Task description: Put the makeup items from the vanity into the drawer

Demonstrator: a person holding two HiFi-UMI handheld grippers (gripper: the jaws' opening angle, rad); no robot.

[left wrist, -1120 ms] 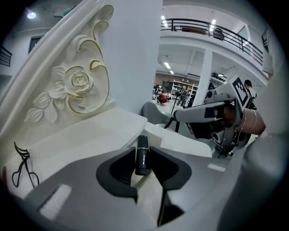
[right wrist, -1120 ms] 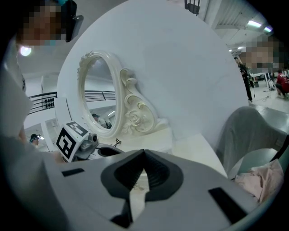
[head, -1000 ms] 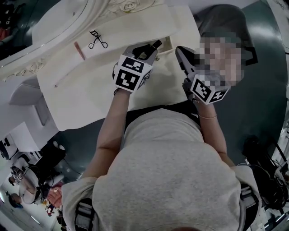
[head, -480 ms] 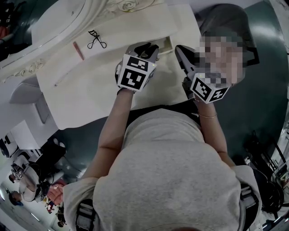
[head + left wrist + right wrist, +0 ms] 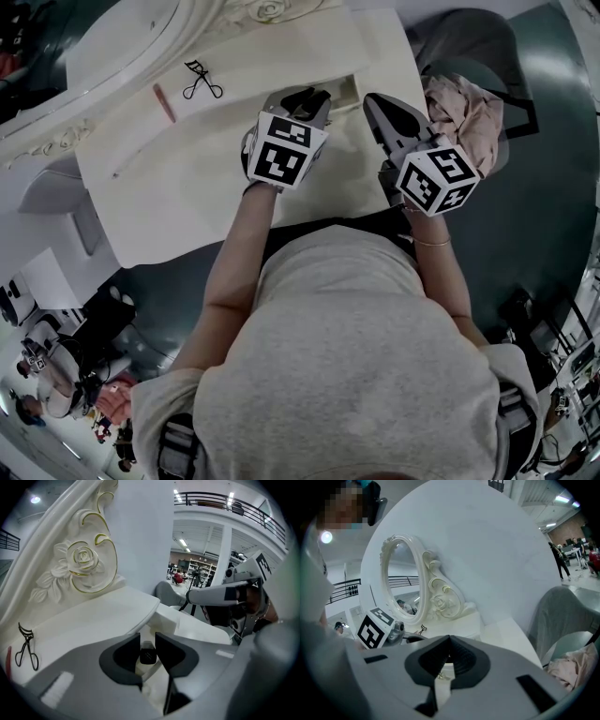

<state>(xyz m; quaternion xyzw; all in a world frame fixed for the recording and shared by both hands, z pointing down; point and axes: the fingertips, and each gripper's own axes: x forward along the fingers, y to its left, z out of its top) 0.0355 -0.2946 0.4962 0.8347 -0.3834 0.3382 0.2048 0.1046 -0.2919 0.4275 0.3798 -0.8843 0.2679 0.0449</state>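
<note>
Two grippers meet at the vanity's right end. The left gripper point(image 5: 312, 97) has its jaws pinching a small black makeup item point(image 5: 148, 656) over the open drawer point(image 5: 352, 88). The right gripper point(image 5: 376, 104) has its jaws pressed together on nothing. An eyelash curler point(image 5: 202, 82) and a pink stick point(image 5: 165, 103) lie on the surface point(image 5: 187, 178).

No writing is legible (only square markers point(image 5: 281, 155)).
</note>
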